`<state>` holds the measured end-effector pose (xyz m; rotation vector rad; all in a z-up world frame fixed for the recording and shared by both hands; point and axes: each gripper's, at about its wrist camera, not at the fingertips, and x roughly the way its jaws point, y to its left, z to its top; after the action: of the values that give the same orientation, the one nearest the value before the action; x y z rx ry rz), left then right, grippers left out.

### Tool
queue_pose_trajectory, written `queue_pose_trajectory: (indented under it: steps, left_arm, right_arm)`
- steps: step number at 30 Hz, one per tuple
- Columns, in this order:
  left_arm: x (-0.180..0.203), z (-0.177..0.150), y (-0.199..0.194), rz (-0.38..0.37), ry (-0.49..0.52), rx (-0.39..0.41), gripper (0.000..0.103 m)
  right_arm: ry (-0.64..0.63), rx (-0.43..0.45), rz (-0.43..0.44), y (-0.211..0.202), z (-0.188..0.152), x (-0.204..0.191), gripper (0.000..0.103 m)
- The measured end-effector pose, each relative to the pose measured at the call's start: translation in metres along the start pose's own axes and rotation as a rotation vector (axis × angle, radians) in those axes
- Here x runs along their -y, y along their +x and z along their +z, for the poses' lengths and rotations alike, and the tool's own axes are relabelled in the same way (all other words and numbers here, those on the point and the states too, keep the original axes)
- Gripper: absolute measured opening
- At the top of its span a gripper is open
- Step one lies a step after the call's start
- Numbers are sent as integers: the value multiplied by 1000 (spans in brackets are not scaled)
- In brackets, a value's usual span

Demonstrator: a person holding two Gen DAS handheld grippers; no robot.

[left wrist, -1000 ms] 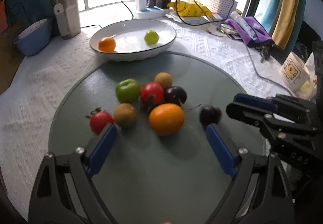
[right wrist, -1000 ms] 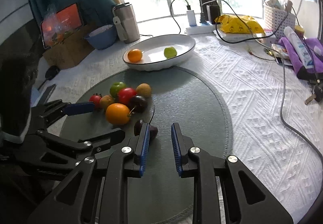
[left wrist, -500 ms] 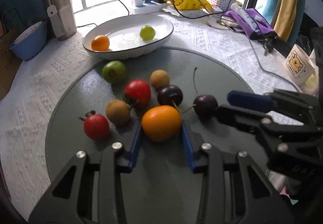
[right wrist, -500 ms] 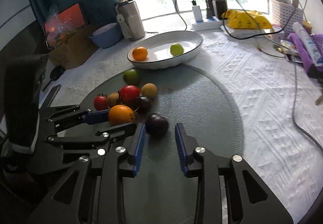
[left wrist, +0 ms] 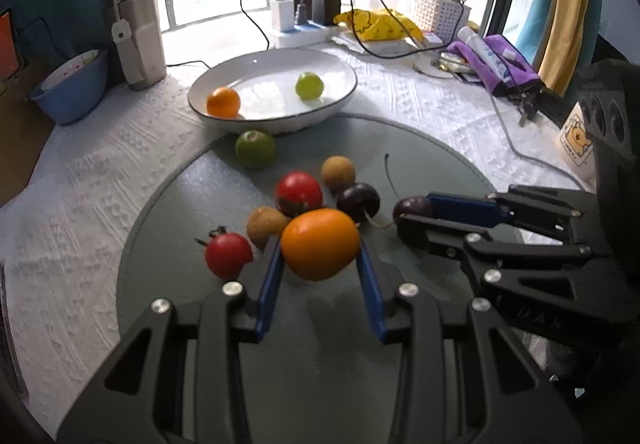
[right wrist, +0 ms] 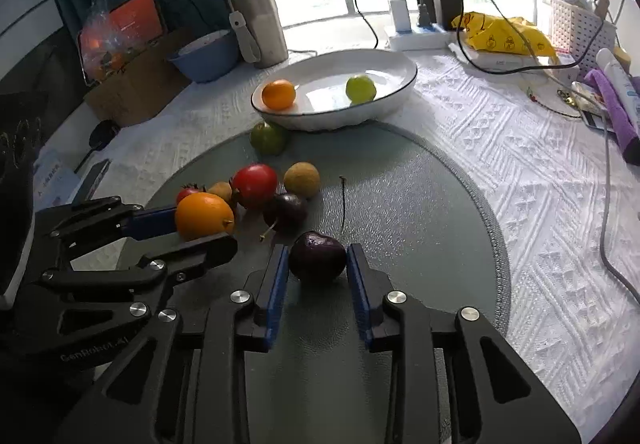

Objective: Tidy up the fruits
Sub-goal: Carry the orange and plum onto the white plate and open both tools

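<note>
My left gripper (left wrist: pixel 319 256) is shut on a large orange fruit (left wrist: pixel 320 243), seen also in the right wrist view (right wrist: pixel 205 215). My right gripper (right wrist: pixel 318 264) is shut on a dark purple cherry (right wrist: pixel 317 256), which shows in the left wrist view (left wrist: pixel 412 207) too. Loose on the round grey mat (right wrist: pixel 420 228) lie a second dark cherry (right wrist: pixel 286 210), two red tomatoes (left wrist: pixel 299 193) (left wrist: pixel 228 254), two brown fruits (left wrist: pixel 338 172) (left wrist: pixel 265 225) and a green fruit (left wrist: pixel 255 148). The white bowl (left wrist: pixel 340 100) holds a small orange (left wrist: pixel 223 102) and a green fruit (left wrist: pixel 309 85).
A steel tumbler (left wrist: pixel 138 36) and blue bowl (left wrist: pixel 72 84) stand at the back left. A power strip with cables (left wrist: pixel 296 32), yellow bag (left wrist: pixel 376 24), white basket (left wrist: pixel 440 10), purple cloth (left wrist: pixel 504 64) and a mug (left wrist: pixel 576 140) crowd the back and right. A cardboard box (right wrist: pixel 136 84) sits far left.
My left gripper went from wide open to shut on the orange fruit. My right gripper moved forward and closed on the dark cherry. The green fruit rolled back toward the bowl.
</note>
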<state>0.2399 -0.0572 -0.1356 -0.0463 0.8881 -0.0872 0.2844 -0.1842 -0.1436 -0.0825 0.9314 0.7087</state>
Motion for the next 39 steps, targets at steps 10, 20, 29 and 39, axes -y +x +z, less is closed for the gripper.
queue_pose_trajectory:
  steps: [10,20,29,39]
  left_arm:
    - [-11,20,-22,-13,-4,79,38]
    - [-36,55,-19,-6,-16,135,38]
    - [-62,89,10,4,-24,156,38]
    - [-87,121,55,9,-46,144,38]
  right_arm:
    - [-41,79,-22,-23,21,-7,32]
    - [-80,122,-42,-17,63,-7,32]
    - [-82,130,-74,5,100,12,32]
    - [-38,123,-90,43,136,42,32]
